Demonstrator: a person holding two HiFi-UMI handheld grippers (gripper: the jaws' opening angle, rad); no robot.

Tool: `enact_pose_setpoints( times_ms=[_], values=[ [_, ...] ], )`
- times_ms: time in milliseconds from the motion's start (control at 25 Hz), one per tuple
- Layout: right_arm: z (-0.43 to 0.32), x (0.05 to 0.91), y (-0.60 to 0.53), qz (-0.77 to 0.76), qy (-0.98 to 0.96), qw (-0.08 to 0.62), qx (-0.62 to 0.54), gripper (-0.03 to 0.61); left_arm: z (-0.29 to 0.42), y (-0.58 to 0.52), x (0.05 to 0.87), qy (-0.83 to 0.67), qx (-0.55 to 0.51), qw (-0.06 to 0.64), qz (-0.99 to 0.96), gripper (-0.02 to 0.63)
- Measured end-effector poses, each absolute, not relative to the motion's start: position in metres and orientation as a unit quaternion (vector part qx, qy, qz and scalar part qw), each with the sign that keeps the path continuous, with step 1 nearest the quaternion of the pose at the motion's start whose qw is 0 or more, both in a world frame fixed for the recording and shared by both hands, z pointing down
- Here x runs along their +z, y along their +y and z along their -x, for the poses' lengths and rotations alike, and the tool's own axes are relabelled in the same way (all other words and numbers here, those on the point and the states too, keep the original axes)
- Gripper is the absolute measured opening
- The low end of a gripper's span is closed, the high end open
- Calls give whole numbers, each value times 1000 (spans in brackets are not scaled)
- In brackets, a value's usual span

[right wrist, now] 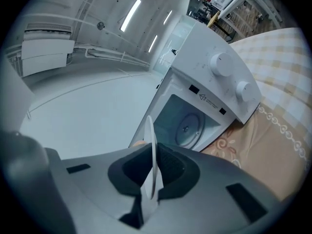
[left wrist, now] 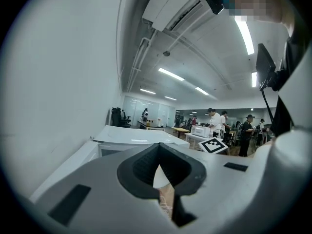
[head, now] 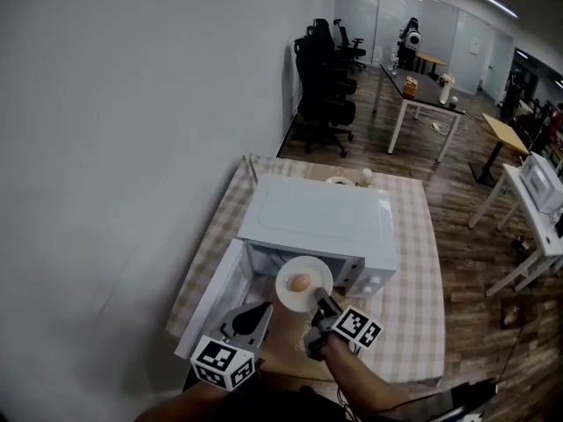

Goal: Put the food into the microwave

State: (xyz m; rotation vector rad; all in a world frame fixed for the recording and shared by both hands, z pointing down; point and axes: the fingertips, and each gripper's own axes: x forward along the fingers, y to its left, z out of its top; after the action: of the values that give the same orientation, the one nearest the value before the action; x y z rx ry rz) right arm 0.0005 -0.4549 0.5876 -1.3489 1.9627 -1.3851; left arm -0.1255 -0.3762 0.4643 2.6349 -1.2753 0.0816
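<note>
Head view showed one table [head: 413,262] under a checked cloth. It carried one white microwave [head: 317,214], cavity facing me, with its door [head: 211,293] swung open to the picture's left. One white plate [head: 315,269] was held level, face up, just before the open cavity. It bore one brown food piece [head: 300,282], too small for me to read its long axis. The right gripper [head: 318,301] had its fingers clamped on the plate's near rim. The left gripper [head: 262,310], beside the door, had its fingers closed together on nothing. Only the right gripper view showed the plate edge-on, one turntable [right wrist: 187,126] and two knobs [right wrist: 219,62]. The left gripper view showed people [left wrist: 214,123] far off, whom I could not make out in the head view.
</note>
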Motion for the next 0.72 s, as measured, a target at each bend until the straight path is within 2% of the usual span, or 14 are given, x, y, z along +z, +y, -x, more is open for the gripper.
enact_pose_setpoints(
  times_ms=[400, 720],
  values=[
    [25, 624, -483, 496, 677, 183, -513, 26, 119, -404, 476, -401, 64, 88, -910, 8],
    [19, 651, -507, 514, 647, 205, -523, 26, 120, -413, 490, -384, 81, 102, -914, 8]
  ],
)
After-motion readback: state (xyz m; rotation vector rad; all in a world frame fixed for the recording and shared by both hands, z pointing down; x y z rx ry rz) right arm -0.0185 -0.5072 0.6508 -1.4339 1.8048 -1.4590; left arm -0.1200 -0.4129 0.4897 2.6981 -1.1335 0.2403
